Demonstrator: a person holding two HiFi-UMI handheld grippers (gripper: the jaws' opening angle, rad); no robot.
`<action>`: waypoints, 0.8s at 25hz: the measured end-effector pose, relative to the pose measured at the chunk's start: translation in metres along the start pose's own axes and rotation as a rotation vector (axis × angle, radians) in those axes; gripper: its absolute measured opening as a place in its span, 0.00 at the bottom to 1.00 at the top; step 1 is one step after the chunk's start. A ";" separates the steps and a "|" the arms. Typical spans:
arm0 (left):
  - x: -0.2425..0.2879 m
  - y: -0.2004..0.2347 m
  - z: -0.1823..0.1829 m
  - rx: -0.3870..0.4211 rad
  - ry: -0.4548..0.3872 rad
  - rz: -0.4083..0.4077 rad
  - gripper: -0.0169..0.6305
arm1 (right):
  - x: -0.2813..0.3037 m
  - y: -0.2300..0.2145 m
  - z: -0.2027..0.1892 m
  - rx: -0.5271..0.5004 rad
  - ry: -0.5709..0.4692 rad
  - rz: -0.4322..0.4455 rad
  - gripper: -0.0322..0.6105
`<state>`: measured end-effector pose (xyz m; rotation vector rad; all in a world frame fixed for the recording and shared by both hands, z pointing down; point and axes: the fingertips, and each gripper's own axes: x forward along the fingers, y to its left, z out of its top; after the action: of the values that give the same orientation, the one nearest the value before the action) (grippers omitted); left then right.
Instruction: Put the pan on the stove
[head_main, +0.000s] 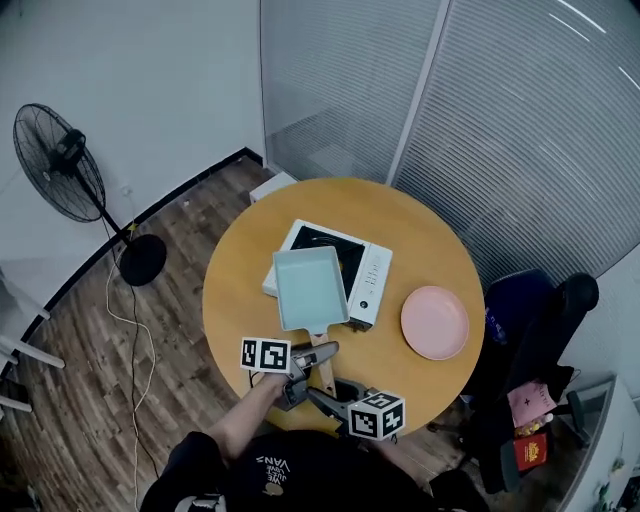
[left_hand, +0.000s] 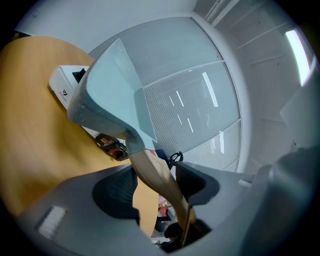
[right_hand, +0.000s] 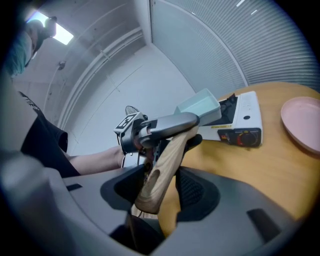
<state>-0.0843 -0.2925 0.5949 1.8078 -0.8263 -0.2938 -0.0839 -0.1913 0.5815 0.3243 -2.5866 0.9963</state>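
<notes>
Head view: square teal pan (head_main: 310, 288) sits over the white tabletop stove (head_main: 368, 275), ahead of both grippers, its wooden handle (head_main: 323, 378) pointing back at them. Left gripper (head_main: 312, 358) is on the handle nearer the pan, and right gripper (head_main: 312, 393) is at the handle's free end. A pink plate (head_main: 435, 322) lies off to the right gripper's side, well apart from the stove, on the round table (head_main: 240, 300). I cannot tell from above whether the pan's base is fully down.

Left gripper view: the handle runs slantwise between the jaws and bears on both of them. I read this as clamped on the handle. The pan fills the space just ahead with its rim tilted in frame, and the stove edge is beyond it.

Right gripper view: the rounded handle end stands between the jaws, with a gap to the pad on one side. The jaws are apart and not pressing. Ahead, the left gripper's fingers close above and below the wood.

Handling (judgement): the pan is rigid, empty and probably light. The long handle gives leverage, so the pan will want to droop or twist. Wood offers a better grip than the coated wall, so take the handle close to the pan.

Views compared: only the head view shows where the pan lies on the stove and where the plate is. Only the gripper views show pad contact. The right gripper view alone shows the left grip side-on.
</notes>
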 end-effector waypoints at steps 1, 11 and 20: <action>0.001 0.004 0.005 0.003 0.020 -0.006 0.39 | 0.006 -0.003 0.004 0.012 -0.013 -0.015 0.34; 0.014 0.036 0.043 0.041 0.226 -0.077 0.39 | 0.059 -0.030 0.035 0.115 -0.139 -0.167 0.34; 0.017 0.056 0.063 0.060 0.347 -0.133 0.40 | 0.092 -0.044 0.052 0.170 -0.213 -0.268 0.34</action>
<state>-0.1292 -0.3606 0.6237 1.9034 -0.4768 -0.0364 -0.1654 -0.2666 0.6082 0.8396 -2.5527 1.1362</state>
